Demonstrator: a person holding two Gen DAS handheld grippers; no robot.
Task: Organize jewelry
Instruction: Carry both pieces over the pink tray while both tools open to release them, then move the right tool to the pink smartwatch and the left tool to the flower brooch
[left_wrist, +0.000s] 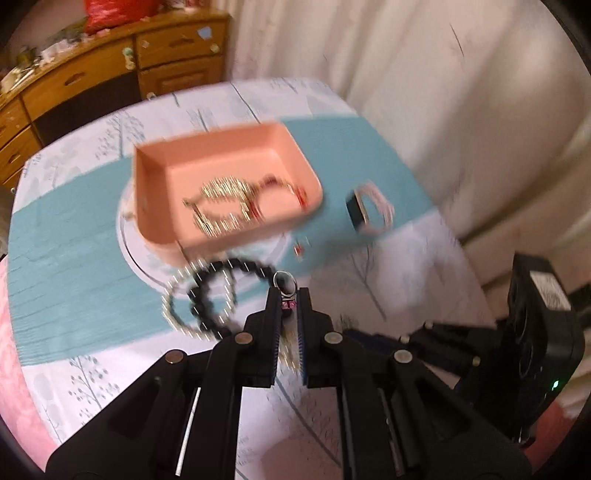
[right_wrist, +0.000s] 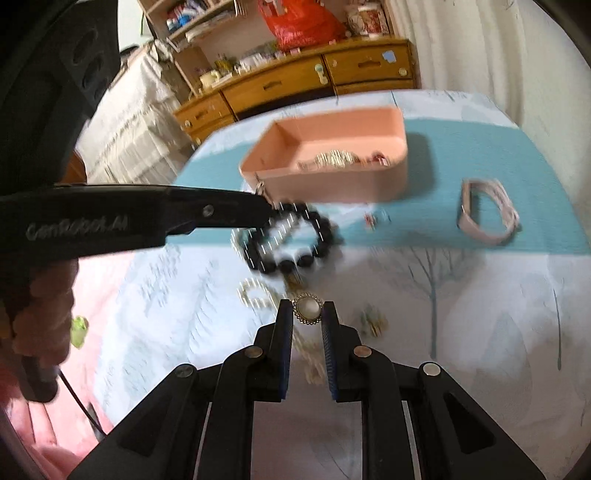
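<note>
My left gripper (left_wrist: 288, 295) is shut on a small silver ring (left_wrist: 285, 283) with a pink stone, held above the table. In the right wrist view, my right gripper (right_wrist: 307, 310) is shut on a round pearl brooch (right_wrist: 307, 309) with a beaded rim. Beyond both stands a pink rectangular tray (left_wrist: 240, 238) (right_wrist: 332, 186) holding gold chains and red-beaded pieces. A black bead bracelet (left_wrist: 229, 291) (right_wrist: 291, 240) lies in front of the tray, overlapping a sparkly bangle (left_wrist: 173, 306). The left gripper (right_wrist: 264, 208) reaches in from the left, above the bracelet.
A pink strap band (left_wrist: 369, 210) (right_wrist: 487, 210) lies right of the tray on the teal cloth (left_wrist: 74, 258). A small red earring (left_wrist: 301, 249) (right_wrist: 371, 219) and a pearl piece (right_wrist: 255, 291) lie loose. A white disc (left_wrist: 127, 236) sits under the tray. A wooden dresser (right_wrist: 332, 77) stands behind.
</note>
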